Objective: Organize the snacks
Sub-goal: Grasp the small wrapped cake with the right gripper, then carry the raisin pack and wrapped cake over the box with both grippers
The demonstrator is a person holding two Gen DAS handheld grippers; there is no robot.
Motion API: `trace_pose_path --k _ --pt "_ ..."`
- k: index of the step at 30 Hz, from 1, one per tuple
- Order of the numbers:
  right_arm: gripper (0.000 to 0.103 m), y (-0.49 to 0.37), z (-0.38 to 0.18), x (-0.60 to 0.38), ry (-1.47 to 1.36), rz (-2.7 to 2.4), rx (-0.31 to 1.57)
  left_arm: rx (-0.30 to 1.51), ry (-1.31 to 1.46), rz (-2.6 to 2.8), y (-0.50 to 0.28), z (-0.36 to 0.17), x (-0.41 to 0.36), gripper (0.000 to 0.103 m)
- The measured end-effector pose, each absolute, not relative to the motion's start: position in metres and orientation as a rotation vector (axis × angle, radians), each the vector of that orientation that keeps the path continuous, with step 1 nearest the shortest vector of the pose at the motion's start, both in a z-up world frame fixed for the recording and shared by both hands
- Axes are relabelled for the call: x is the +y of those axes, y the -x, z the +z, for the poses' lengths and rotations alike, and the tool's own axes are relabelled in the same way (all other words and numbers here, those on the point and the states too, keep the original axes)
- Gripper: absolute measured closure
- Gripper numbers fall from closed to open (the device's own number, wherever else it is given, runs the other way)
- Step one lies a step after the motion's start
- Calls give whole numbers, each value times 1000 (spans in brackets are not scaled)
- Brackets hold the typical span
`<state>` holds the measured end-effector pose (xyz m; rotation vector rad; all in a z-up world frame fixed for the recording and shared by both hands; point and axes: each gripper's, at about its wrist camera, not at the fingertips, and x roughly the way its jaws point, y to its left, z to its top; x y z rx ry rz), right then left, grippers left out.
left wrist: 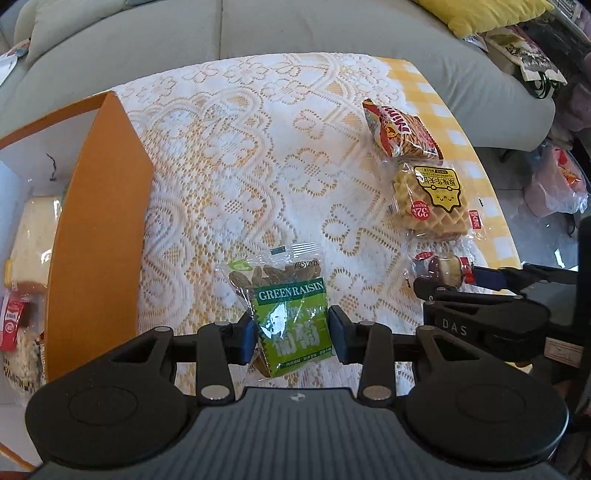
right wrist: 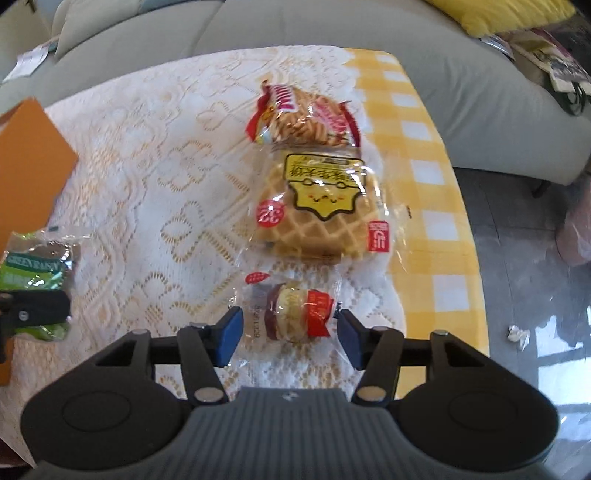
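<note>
A green raisin packet [left wrist: 291, 314] lies on the lace-covered table, and my left gripper [left wrist: 291, 334] straddles it, pads touching both sides of it. My right gripper [right wrist: 288, 332] is open around a small wrapped cake [right wrist: 295, 314], with gaps on both sides. Beyond the cake lie a waffle pack [right wrist: 317, 210] and a red cracker pack [right wrist: 303, 118]. The waffle pack [left wrist: 428, 199], the cracker pack [left wrist: 400, 129] and the cake [left wrist: 441, 267] also show in the left wrist view. The raisin packet [right wrist: 33, 269] shows at the left edge of the right wrist view.
An orange-walled box [left wrist: 99, 236] stands at the table's left and holds several wrapped snacks [left wrist: 33, 229]. A grey sofa [left wrist: 258, 29] runs behind the table. The yellow checked table edge [right wrist: 436, 206] and the floor lie to the right.
</note>
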<state>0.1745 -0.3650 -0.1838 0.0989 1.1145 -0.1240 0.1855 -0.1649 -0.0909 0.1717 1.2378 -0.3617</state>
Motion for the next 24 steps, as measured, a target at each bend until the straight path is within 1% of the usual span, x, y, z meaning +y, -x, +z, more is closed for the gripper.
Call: trace_pose_path --k 1,7,10,24 --pt "52 -174 -184 -365 -107 -114 1114 1236 -170 -361 -184 -90 -164 58" --pt "58 -167 -181 -368 -138 -123 1102 1231 -145 -363 -175 -84 -152 58" --pt "62 -162 -176 -363 -120 -111 1090 1224 -131 -355 -171 -80 -143 58" --pt "64 -112 -126 -293 -57 101 927 1194 -99 -344 -141 -44 -93 58"
